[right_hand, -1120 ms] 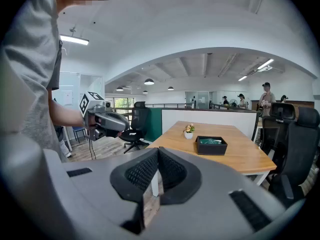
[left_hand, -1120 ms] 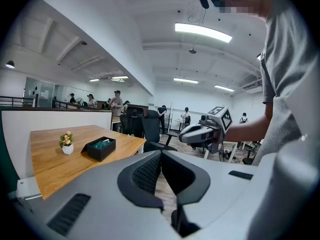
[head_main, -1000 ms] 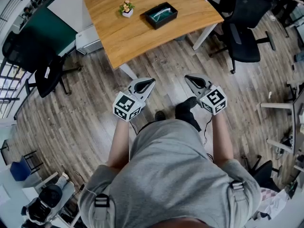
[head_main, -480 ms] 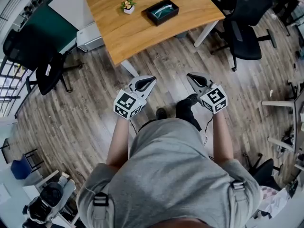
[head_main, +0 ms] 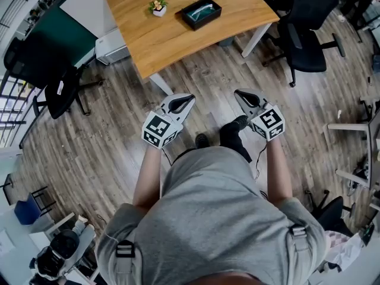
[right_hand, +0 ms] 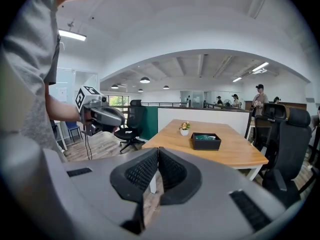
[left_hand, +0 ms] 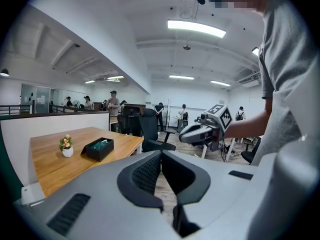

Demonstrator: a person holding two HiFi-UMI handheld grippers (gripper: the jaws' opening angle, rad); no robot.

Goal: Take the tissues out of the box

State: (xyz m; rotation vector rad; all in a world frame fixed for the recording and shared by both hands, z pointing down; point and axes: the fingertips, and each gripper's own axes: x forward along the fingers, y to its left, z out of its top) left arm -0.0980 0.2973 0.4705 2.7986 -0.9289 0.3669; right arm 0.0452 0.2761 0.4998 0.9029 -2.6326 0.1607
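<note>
Left tool (head_main: 190, 98) and right tool (head_main: 237, 92) are both clenched and empty, over the floor (head_main: 107, 135) short of the bench (head_main: 178, 43). On the bench, the box (head_main: 201, 13) sits beside a plant (head_main: 157, 7).

**Both grippers held out ahead of the body, shut and empty**

The person stands with both forearms (head_main: 148, 177) reaching forward from the waist, elbows kept close to the sides. The left gripper (head_main: 190, 98) and the right gripper (head_main: 237, 92) are level with each other and well apart, each tipped slightly downward, their tips angled a little toward one another. The marker cube (head_main: 158, 131) on each sits at the rear, nearest the wrist. In the left gripper view the fingers (left_hand: 145, 173) meet at their tips with nothing between them. In the right gripper view the fingers (right_hand: 141, 170) are likewise pressed together and hold nothing.
</note>
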